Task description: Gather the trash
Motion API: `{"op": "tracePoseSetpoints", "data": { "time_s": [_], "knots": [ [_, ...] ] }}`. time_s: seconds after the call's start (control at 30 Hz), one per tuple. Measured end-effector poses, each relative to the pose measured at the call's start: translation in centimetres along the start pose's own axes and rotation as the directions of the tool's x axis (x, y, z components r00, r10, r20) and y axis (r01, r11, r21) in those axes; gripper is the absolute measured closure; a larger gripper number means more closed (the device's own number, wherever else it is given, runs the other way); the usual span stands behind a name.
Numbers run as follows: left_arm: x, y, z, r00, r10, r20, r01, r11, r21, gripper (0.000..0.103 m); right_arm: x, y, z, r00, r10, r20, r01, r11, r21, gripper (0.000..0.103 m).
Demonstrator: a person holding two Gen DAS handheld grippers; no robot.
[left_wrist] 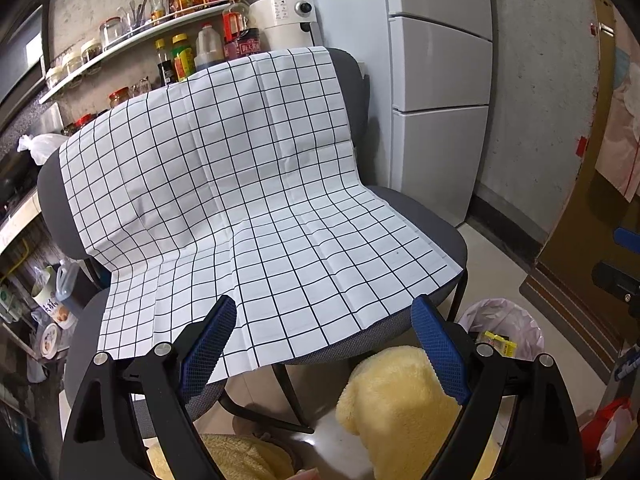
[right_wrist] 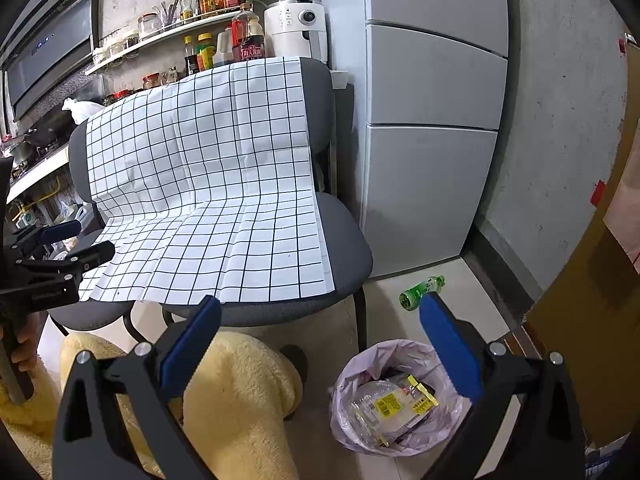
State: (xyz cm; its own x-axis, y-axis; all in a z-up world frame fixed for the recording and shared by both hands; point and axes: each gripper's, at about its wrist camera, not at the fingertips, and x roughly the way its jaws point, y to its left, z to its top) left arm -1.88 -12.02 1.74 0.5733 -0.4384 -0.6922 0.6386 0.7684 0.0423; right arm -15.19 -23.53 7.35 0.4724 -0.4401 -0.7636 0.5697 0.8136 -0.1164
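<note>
A: Two grippers, both spread wide with nothing between the fingers: your left gripper [left_wrist: 323, 322] and right gripper [right_wrist: 320, 320].

B: What does only your right view show?

A: A green plastic bottle [right_wrist: 422, 292] lying on the pale tiled floor [right_wrist: 472, 304] beside the tall grey fridge [right_wrist: 432, 184]. Near it stands the round bin with a crinkled lilac liner [right_wrist: 348, 388], holding glossy yellow-labelled wrappers [right_wrist: 394, 402]. Both views show the white black-gridded cloth [left_wrist: 240, 184] draped over the grey padded chair [left_wrist: 440, 220].

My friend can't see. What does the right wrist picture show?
The open right gripper hangs above a lined trash bin holding wrappers. A green bottle lies on the floor beyond it, beside a chair draped with a checked cloth.
</note>
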Motion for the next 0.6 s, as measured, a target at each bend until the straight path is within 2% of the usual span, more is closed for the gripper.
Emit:
{"op": "tracePoseSetpoints", "data": {
  "time_s": [0.6],
  "knots": [
    [-0.08,0.19,-0.01,1.000,-0.005,0.000,0.005,1.000,-0.006,0.014,0.36,-0.29,-0.12,1.000,0.005,-0.007,-0.005,1.000,0.004,0.006]
  ]
}}
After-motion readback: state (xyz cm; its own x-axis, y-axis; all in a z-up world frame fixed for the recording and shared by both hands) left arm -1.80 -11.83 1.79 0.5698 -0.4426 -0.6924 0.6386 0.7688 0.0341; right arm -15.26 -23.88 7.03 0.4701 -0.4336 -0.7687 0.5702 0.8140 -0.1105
